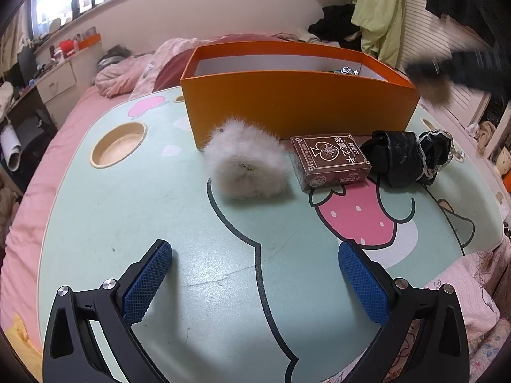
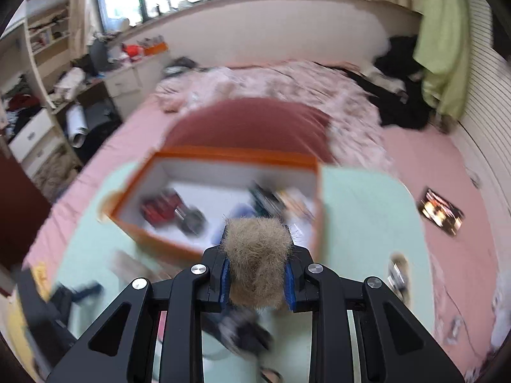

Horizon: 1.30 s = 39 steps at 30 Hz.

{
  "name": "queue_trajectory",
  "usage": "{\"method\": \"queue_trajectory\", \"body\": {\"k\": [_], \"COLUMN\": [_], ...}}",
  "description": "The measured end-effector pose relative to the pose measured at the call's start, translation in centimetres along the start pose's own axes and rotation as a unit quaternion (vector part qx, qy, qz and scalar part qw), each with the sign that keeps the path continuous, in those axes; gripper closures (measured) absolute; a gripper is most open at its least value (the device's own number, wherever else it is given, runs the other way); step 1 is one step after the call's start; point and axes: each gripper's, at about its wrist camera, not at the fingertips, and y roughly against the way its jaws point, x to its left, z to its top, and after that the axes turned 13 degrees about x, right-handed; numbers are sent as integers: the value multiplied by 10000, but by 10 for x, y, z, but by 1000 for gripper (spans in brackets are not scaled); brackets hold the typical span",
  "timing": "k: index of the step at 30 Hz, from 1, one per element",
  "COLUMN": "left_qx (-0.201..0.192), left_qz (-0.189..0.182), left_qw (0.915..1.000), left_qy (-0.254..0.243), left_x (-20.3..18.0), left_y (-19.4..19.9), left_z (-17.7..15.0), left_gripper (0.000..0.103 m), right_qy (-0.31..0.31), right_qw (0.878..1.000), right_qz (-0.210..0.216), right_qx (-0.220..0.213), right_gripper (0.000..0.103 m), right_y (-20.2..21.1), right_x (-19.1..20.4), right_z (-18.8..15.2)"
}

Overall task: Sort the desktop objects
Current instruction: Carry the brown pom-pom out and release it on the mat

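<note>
My right gripper (image 2: pixel 258 282) is shut on a brown fluffy ball (image 2: pixel 257 255) and holds it in the air near the front right corner of the orange box (image 2: pixel 159 239); the picture is motion-blurred. The left wrist view shows that same gripper (image 1: pixel 437 70) as a dark blur with the brown ball (image 1: pixel 437 95) beside the orange box (image 1: pixel 297 105). My left gripper (image 1: pixel 255 281) stands open over the table, nothing between its blue pads. Ahead of it lie a white fluffy ball (image 1: pixel 246 162), a brown card box (image 1: pixel 330 159) and a black lace-trimmed bundle (image 1: pixel 408 156).
The mint cartoon-print table (image 1: pixel 159 223) rests on a pink bed (image 2: pixel 431 166) and has a round cup recess (image 1: pixel 118 145). Inside the orange box lie a red and black item (image 2: pixel 169 209) and other small things. A dark picture card (image 2: pixel 442 212) lies on the bed.
</note>
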Motion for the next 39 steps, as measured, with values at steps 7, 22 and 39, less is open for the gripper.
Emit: {"method": "queue_trajectory", "body": {"k": [7, 22, 39], "left_qx": [-1, -6, -16], "left_qz": [1, 2, 5], "left_qw": [10000, 10000, 10000], "left_qy": [1, 11, 7], "left_x": [0, 0, 2], "left_y": [0, 0, 1], "left_z": [0, -1, -2], "left_gripper": [0, 0, 0], "right_qy": [-59, -191, 53], "right_qw": [9983, 9995, 9985], "right_qz": [5, 219, -513], "right_qx": [584, -121, -209], "right_gripper": [76, 29, 0], "right_y": [-54, -26, -47], "right_x": [-3, -14, -7], "right_z": [-27, -73, -108]}}
